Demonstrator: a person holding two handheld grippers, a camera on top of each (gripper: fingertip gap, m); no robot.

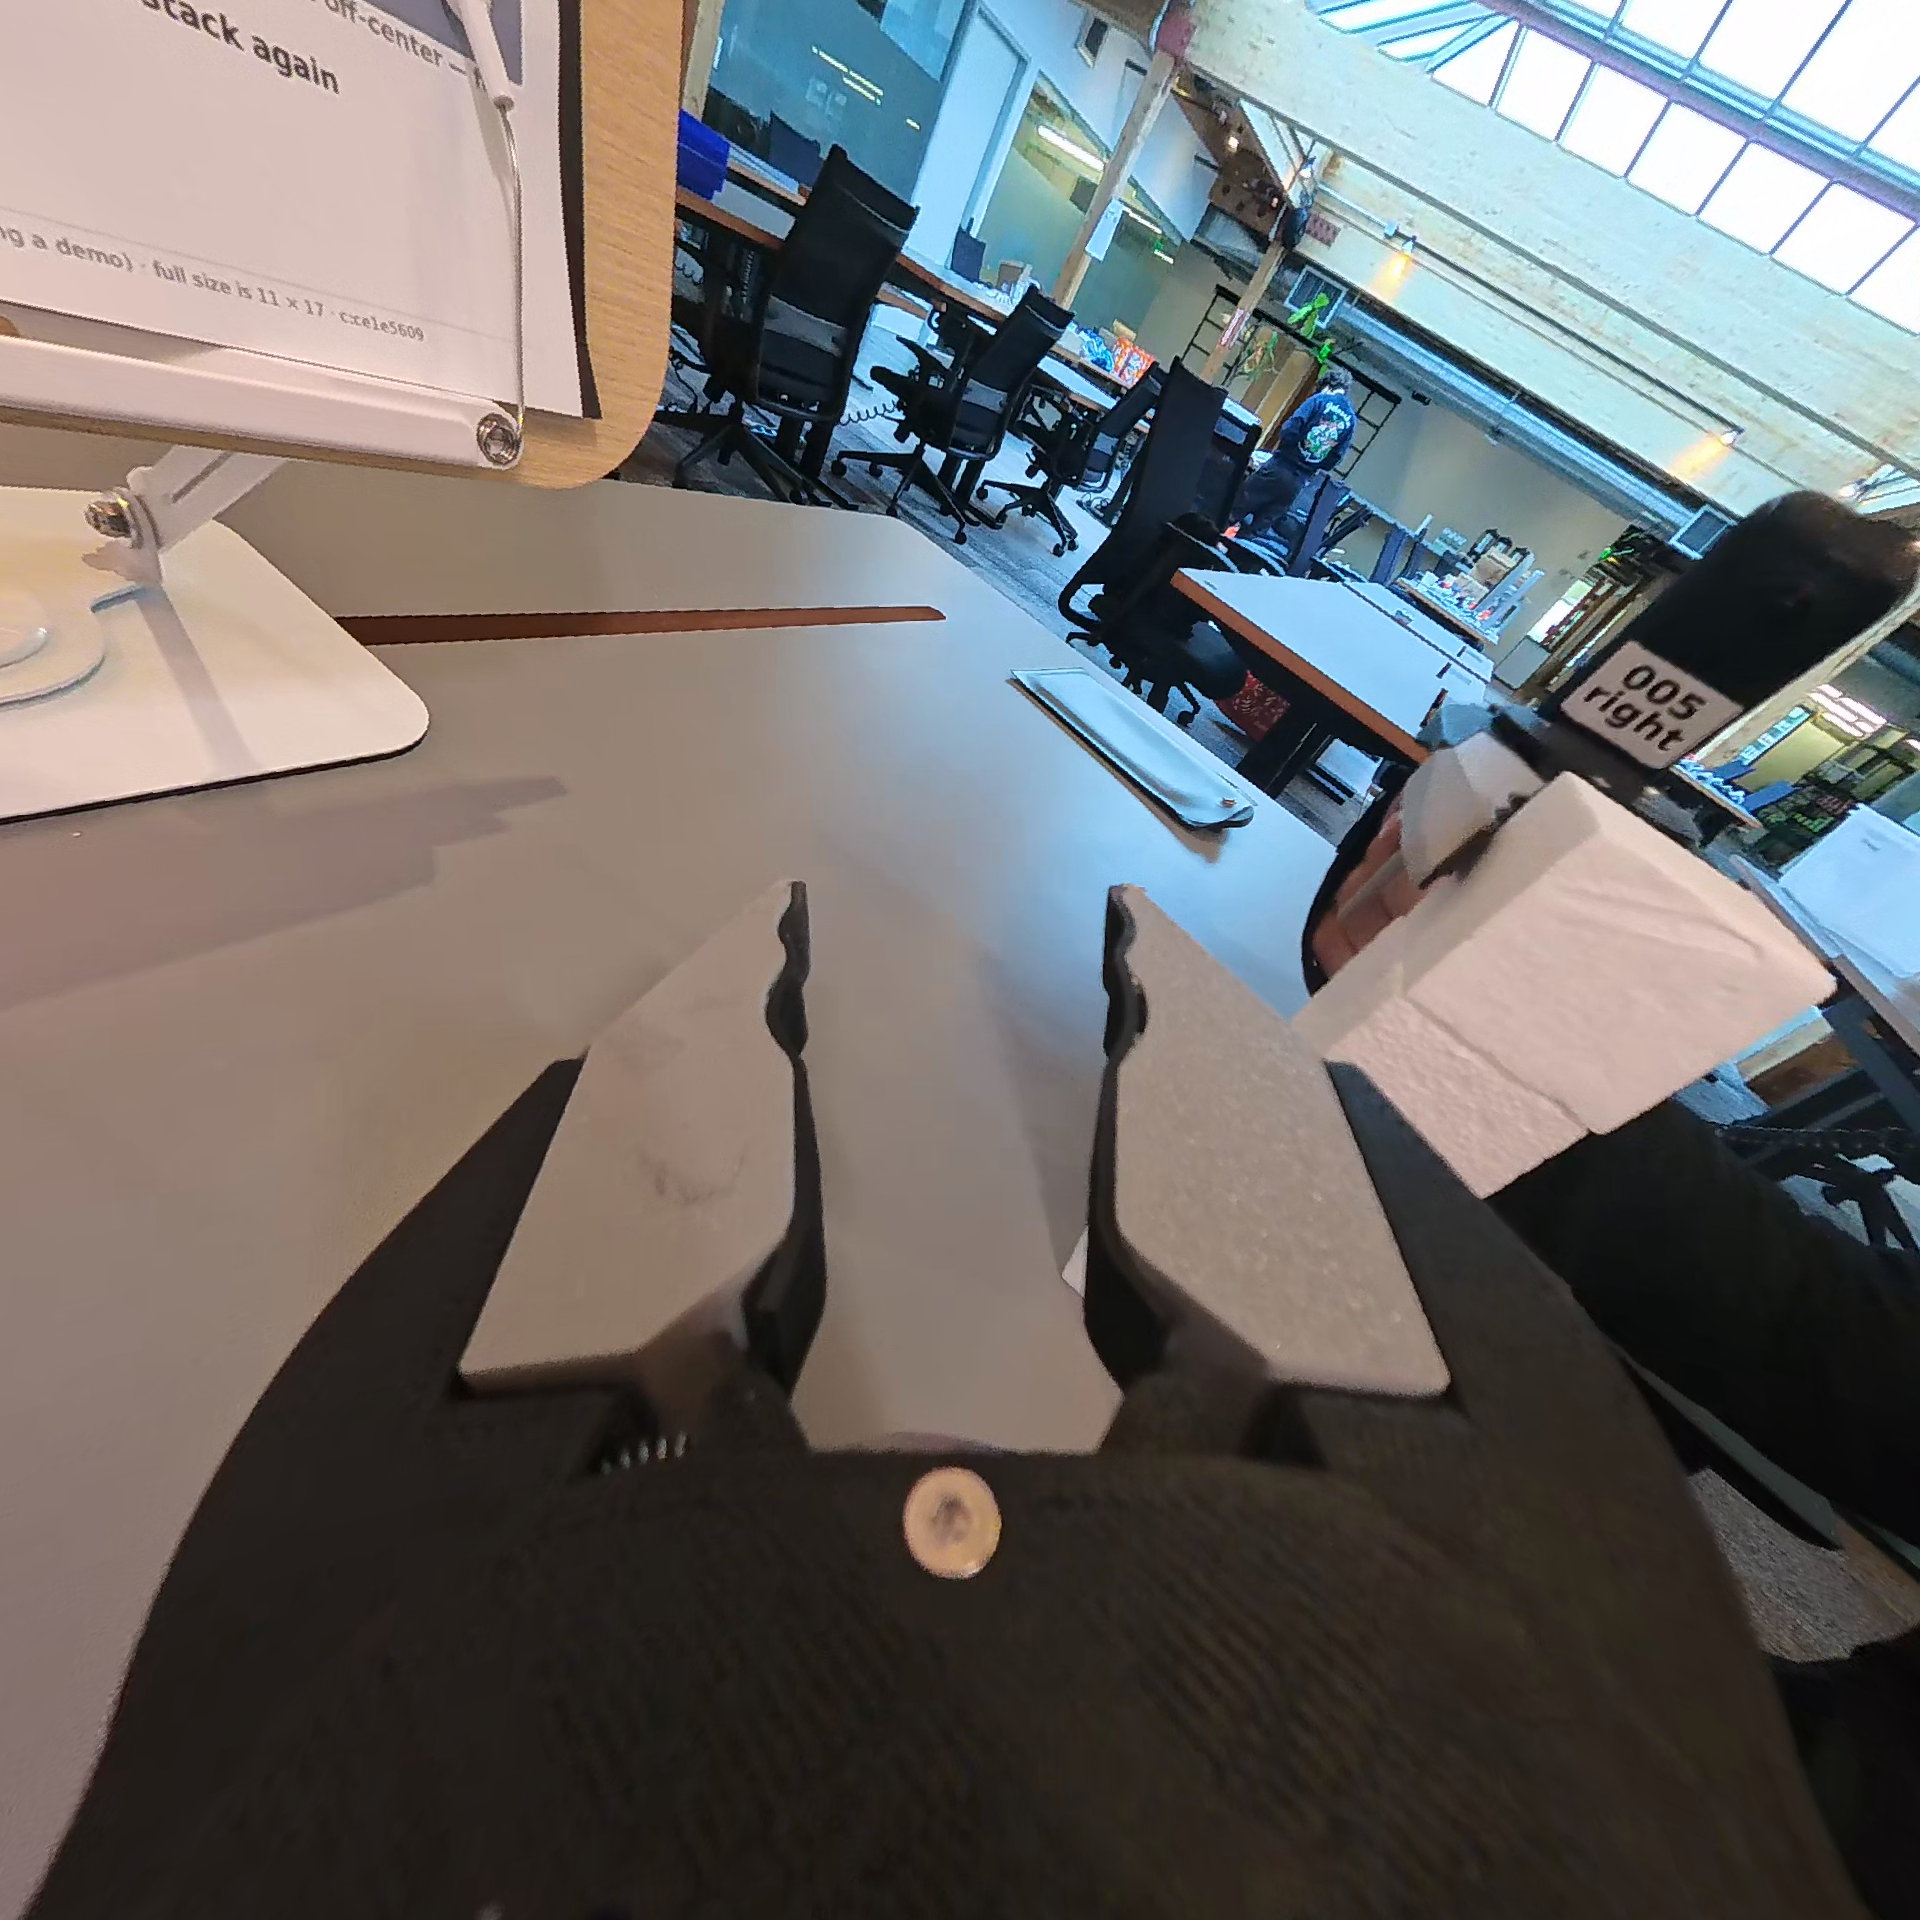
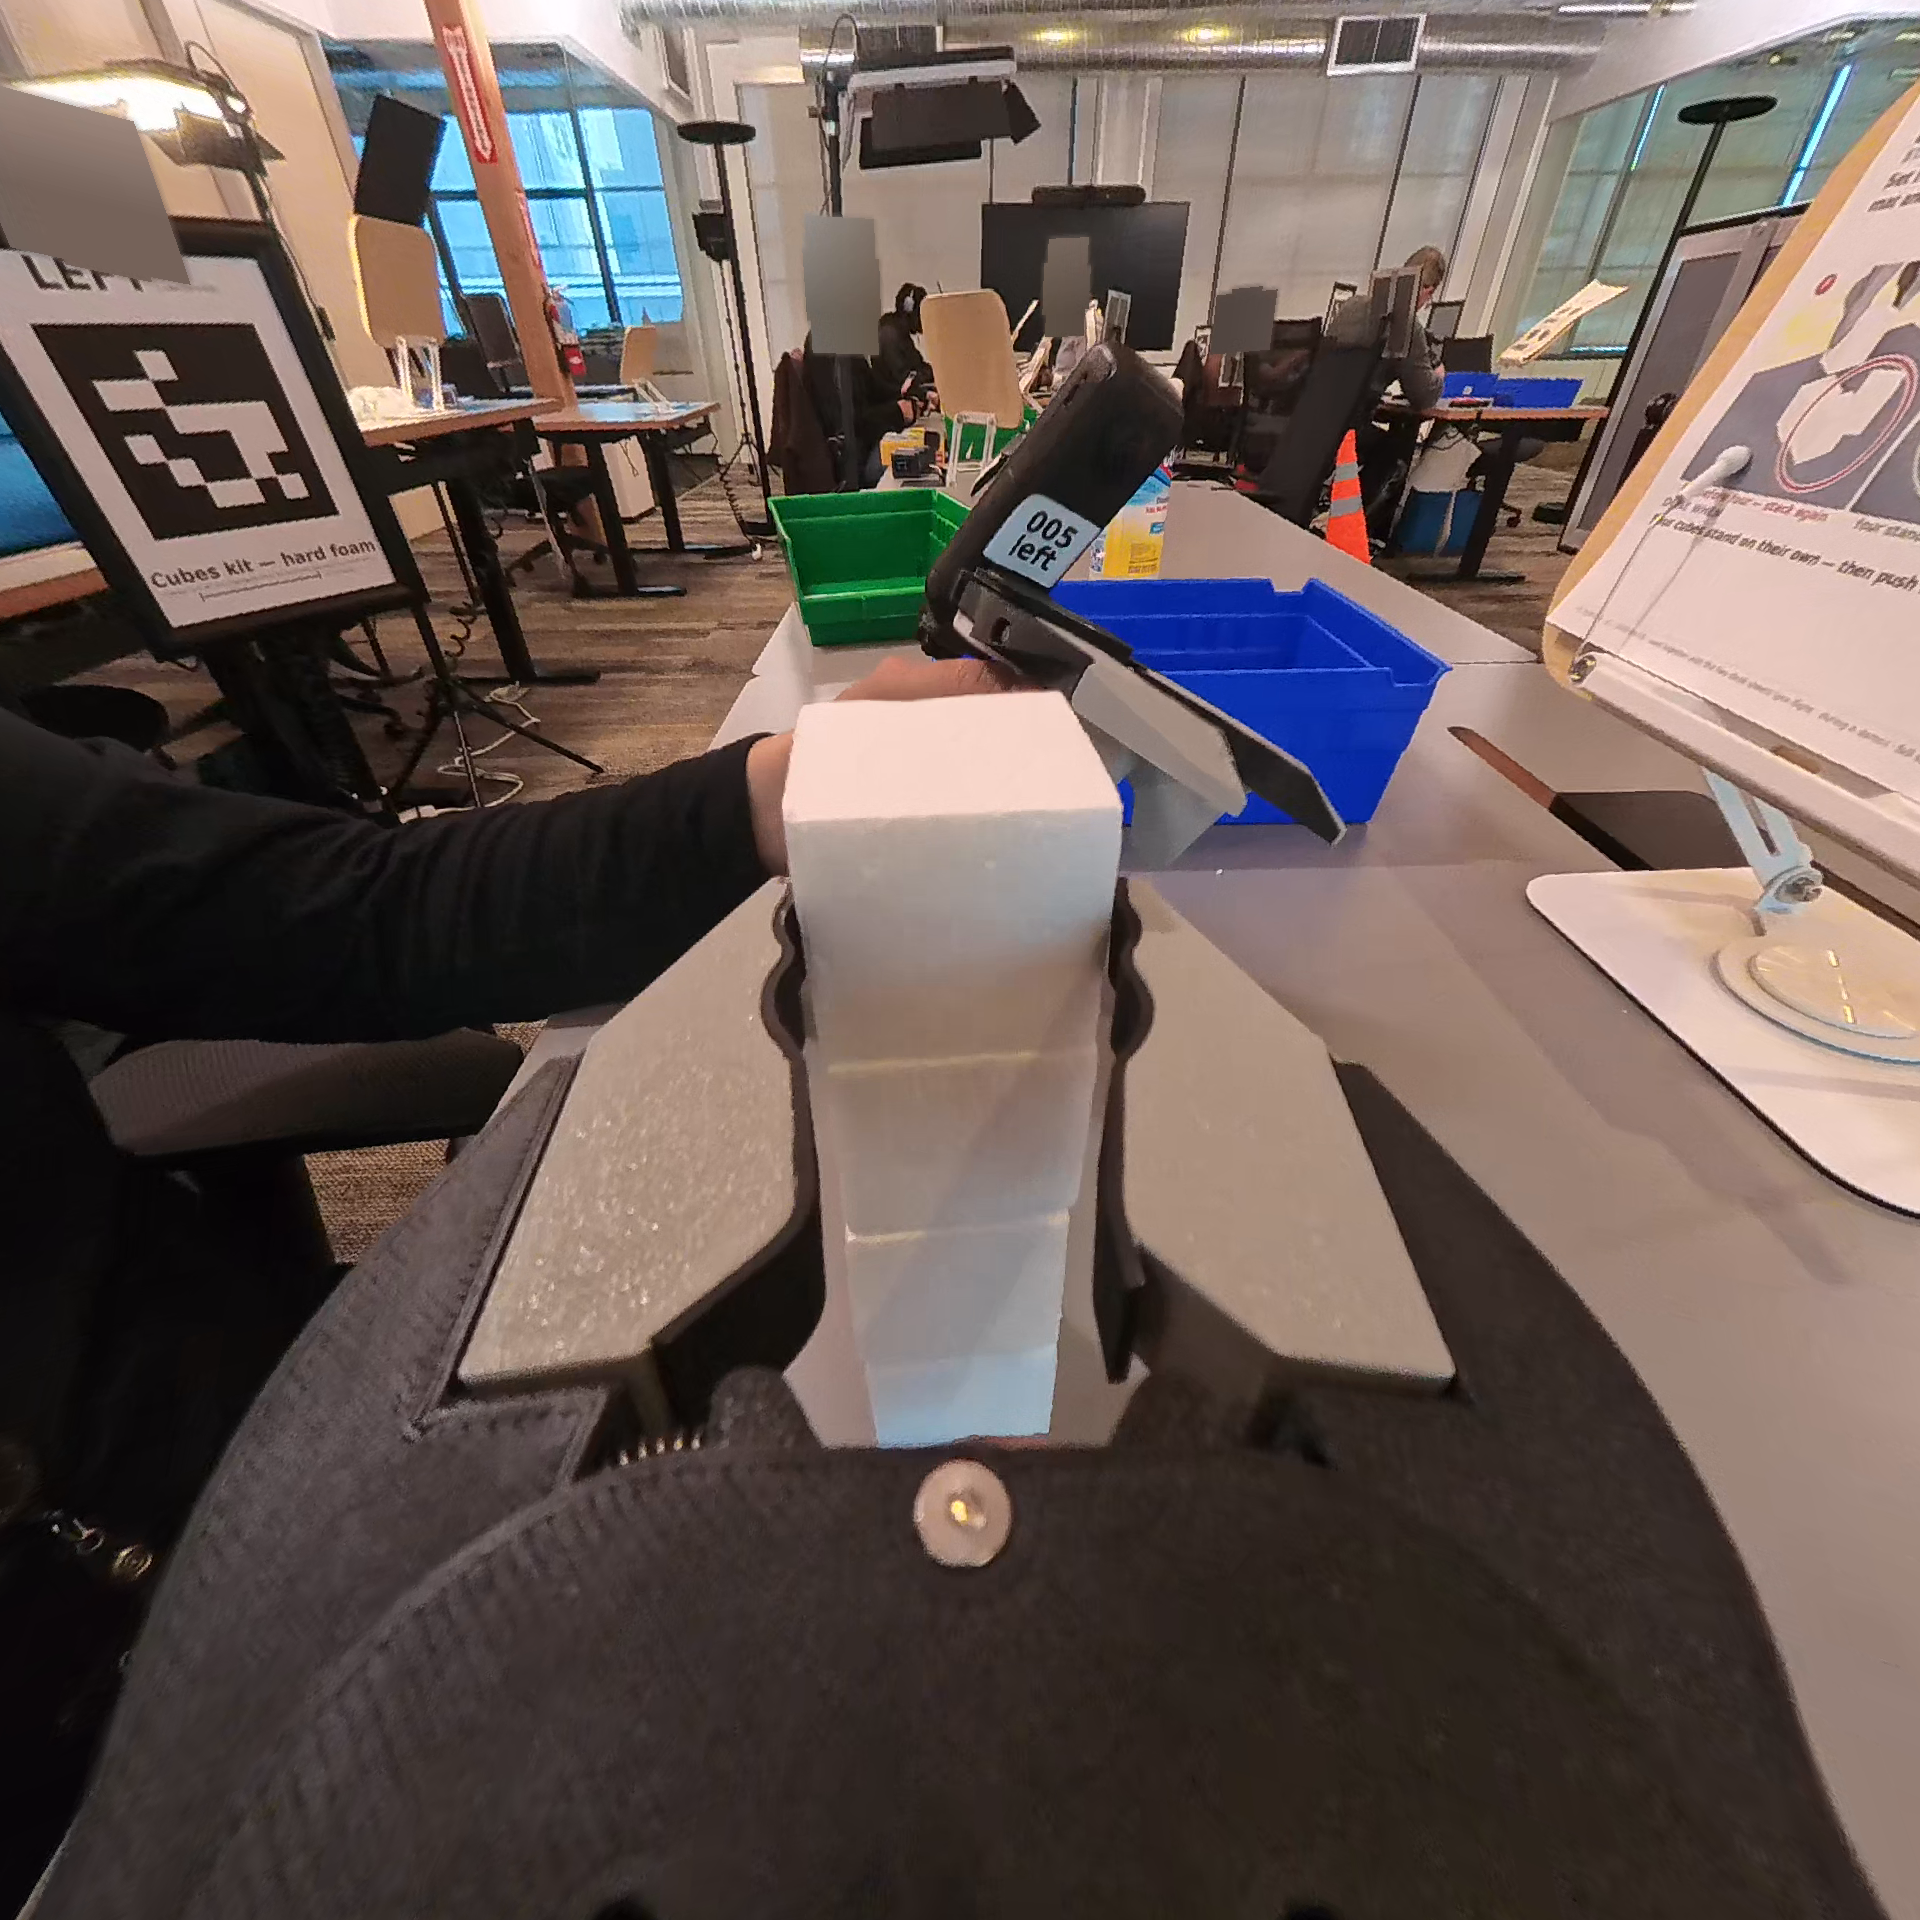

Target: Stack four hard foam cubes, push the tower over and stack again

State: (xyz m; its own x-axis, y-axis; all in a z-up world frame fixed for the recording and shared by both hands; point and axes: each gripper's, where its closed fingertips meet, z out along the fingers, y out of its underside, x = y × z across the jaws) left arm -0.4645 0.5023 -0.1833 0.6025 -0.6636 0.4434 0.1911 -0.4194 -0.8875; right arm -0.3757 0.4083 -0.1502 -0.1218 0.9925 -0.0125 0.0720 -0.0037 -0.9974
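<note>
A tower of several white foam cubes (image 2: 951, 1143) stands on the grey table (image 2: 1403, 1039), right between my right gripper's fingers. My right gripper (image 2: 956, 925) is closed on the top cube (image 2: 951, 831), with a pad against each side. In the left wrist view the tower (image 1: 1558, 987) is at the right edge, with one right finger (image 1: 1455, 800) on the top cube. My left gripper (image 1: 956, 904) is open and empty, low over the bare table left of the tower. It also shows in the right wrist view (image 2: 1257, 821), just beyond the tower.
A white stand (image 2: 1766, 987) holding an instruction sheet stands at the table's far right; it shows in the left wrist view (image 1: 208, 665) too. A blue bin (image 2: 1299, 675) and a green bin (image 2: 862, 561) sit behind the tower. A flat dark tray (image 1: 1132, 748) lies near the table edge.
</note>
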